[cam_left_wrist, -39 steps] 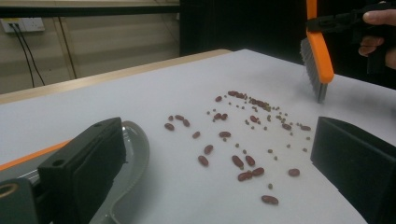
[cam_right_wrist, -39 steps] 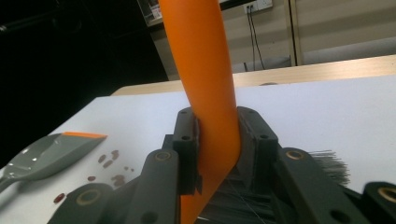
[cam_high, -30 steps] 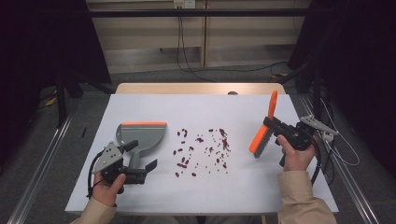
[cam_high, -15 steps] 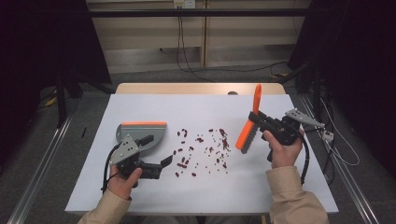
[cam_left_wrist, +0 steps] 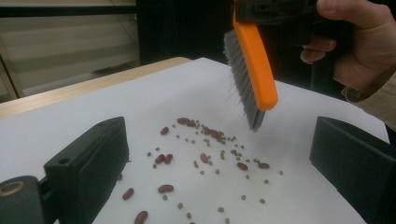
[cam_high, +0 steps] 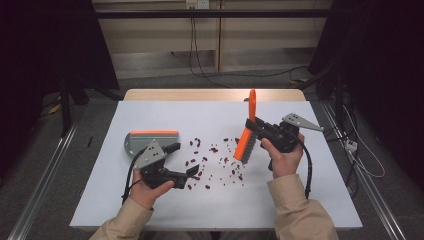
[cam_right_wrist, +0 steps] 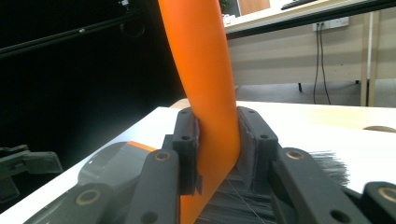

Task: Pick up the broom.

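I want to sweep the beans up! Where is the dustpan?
In the high view the dustpan lies flat on the left of the white table, just beyond the left gripper and left of the scattered beans.

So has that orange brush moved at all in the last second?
Yes. The orange brush went left, from the table's right edge to the scattered beans.

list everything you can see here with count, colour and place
brush: one, orange with grey bristles, held above the right edge of the beans
dustpan: one, grey with orange rim, on the sheet left of the beans
beans: many, dark red plus small green ones, scattered mid-sheet
sheet: one, white, covering the table
table: one, light wood, edge showing at the far side
left tongs: black, open, nothing between them, low at the beans' left edge
right tongs: black, shut on the brush handle
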